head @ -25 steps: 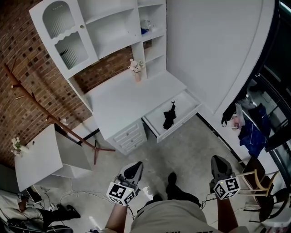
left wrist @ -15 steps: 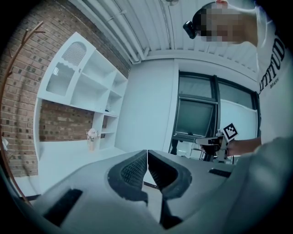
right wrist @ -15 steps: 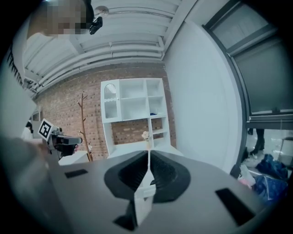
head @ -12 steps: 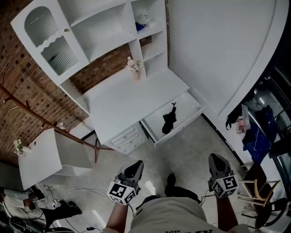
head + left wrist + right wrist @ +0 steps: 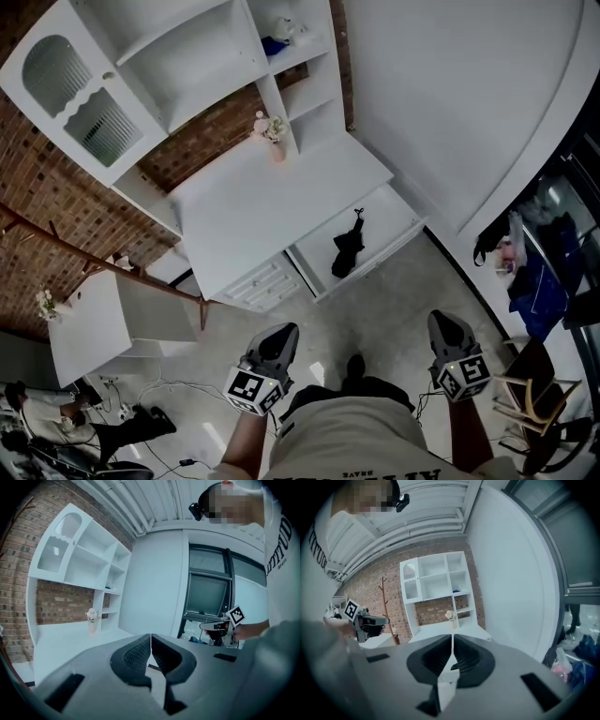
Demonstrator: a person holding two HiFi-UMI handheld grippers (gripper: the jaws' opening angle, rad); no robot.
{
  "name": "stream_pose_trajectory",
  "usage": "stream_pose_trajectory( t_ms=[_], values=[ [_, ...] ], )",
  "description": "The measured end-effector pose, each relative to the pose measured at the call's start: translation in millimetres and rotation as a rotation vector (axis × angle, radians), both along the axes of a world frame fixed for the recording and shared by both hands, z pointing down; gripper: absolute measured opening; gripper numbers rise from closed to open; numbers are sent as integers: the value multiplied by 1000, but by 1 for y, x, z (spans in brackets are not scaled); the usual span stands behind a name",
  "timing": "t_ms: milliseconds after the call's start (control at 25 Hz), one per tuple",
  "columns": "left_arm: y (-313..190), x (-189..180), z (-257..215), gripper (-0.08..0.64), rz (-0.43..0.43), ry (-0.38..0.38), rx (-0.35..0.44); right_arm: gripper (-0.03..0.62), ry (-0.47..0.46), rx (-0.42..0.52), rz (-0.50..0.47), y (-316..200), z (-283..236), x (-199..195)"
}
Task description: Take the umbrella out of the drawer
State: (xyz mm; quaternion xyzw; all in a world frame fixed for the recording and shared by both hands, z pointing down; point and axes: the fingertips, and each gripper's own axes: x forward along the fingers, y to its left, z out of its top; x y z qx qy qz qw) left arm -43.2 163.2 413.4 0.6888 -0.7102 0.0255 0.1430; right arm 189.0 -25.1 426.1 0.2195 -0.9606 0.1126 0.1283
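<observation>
Hovering at 6 o'clock, left gripper (image 5: pixel 279 333) and right gripper (image 5: pixel 442 321) had jaws pressed together, empty; umbrella (image 5: pixel 348 250), seemingly folded, lay in the open drawer (image 5: pixel 386 214), 12 o'clock from them.

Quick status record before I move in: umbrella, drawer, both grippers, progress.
umbrella: black, folded, lying inside the drawer
drawer: pulled open below the white desk top
left gripper: jaws together, nothing between them, over the floor short of the desk
right gripper: jaws together, nothing between them, short of the drawer
progress: umbrella not yet touched
</observation>
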Motion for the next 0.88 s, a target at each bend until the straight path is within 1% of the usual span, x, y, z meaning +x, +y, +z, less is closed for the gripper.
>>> stream_pose_trajectory(
  t_ms=[160,440,600,720,880],
  values=[
    [-16,-1,2,26,9,-4,-14,34,-12,-7,-15,-11,1,-6],
    [-41,-10,10,26,35,-5,-35,34,7,-1,-9,-21,6,-13],
    [-61,-22,17,26,60,6,-37,34,3,-20,21,-26,16,-18],
    [-80,-36,24,26,87,16,-36,34,17,-9,51,-33,16,-26],
    [-109,-58,41,26,140,3,-65,34,18,-9,105,-45,18,-41]
  ],
)
